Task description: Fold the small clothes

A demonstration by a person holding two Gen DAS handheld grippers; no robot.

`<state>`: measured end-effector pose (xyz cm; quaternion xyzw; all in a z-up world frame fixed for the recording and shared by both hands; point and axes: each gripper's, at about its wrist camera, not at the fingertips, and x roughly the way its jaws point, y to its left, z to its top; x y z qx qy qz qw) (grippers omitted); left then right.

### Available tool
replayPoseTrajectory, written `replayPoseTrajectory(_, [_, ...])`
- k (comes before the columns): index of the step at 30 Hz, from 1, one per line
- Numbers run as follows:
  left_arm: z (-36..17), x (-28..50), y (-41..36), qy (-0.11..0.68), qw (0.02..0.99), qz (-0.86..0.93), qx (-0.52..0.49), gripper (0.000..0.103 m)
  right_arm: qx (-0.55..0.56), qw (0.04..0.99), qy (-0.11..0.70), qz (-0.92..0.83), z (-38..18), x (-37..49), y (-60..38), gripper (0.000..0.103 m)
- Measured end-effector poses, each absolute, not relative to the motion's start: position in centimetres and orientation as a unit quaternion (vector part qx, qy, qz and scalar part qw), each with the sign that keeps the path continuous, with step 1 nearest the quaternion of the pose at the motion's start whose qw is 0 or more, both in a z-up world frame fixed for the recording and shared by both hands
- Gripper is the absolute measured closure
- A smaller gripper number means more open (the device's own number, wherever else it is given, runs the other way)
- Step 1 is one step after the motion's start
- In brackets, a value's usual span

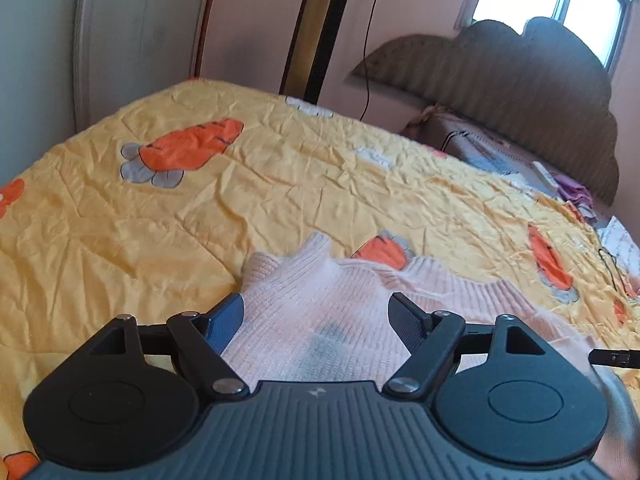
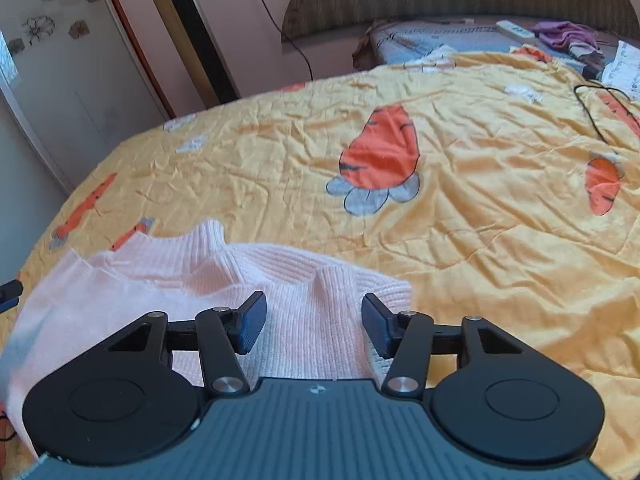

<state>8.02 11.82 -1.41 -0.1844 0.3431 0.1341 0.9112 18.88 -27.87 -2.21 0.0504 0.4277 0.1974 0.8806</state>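
Left gripper (image 1: 318, 312) is hanging with jaws spread wide, pads clear of the cloth, nothing pinched. Pink knit sweater (image 1: 320, 300) is lying under and ahead of it on the bed. Right gripper (image 2: 314, 320) is also standing spread, narrower gap, fingers (image 2: 252, 322) sitting over the ribbed knit without pressing it. From the right wrist view the sweater (image 2: 168, 280) is lying rumpled at the near edge of the yellow carrot-print quilt (image 2: 460, 220), spreading left. A black gripper tip is poking in at the right edge of the left view. Beyond: padded headboard (image 1: 532, 92), tower fan (image 2: 192, 32), white remote (image 2: 516, 30), window (image 1: 560, 4).
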Motion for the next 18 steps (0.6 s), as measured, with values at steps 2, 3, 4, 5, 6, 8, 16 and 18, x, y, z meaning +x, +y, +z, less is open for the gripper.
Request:
replayPoseTrajectory(2, [-2.4,9.4,12.1,0.369,0.905,0.120,-0.174,0.024,0.029,0.876,0.443,0.188,-3.4,19.2,-27.2,0.045])
replayPoseTrajectory(3, [-2.7,9.7,12.1,0.368,0.907,0.118,-0.168,0.024,0.027,0.877,0.441,0.191,-3.7,19.0,-27.1,0.044])
replayPoseTrajectory(4, [-3.0,10.1,12.0,0.369,0.908,0.114,-0.162,0.024,0.032,0.876,0.439,0.194,-3.8,19.0,-27.1,0.044])
replayPoseTrajectory(5, [-3.3,10.6,12.0,0.373,0.907,0.112,-0.159,0.025,0.045,0.875,0.440,0.199,-3.9,19.0,-27.4,0.050])
replayPoseTrajectory(6, [-3.4,10.8,12.0,0.368,0.909,0.119,-0.157,0.033,0.061,0.872,0.440,0.207,-3.8,19.1,-27.7,0.066])
replayPoseTrajectory(8, [-3.5,11.5,12.3,0.371,0.907,0.128,-0.151,0.101,0.085,0.862,0.448,0.219,-3.8,19.4,-28.2,0.090])
replayPoseTrajectory(16, [-4.6,10.7,14.4,0.347,0.903,0.146,-0.205,0.099,0.126,0.884,0.405,0.200,-2.3,18.9,-30.7,0.092])
replayPoseTrajectory(18, [-4.4,10.4,13.5,0.342,0.911,0.148,-0.177,0.099,0.114,0.877,0.426,0.191,-4.6,19.1,-30.4,0.093])
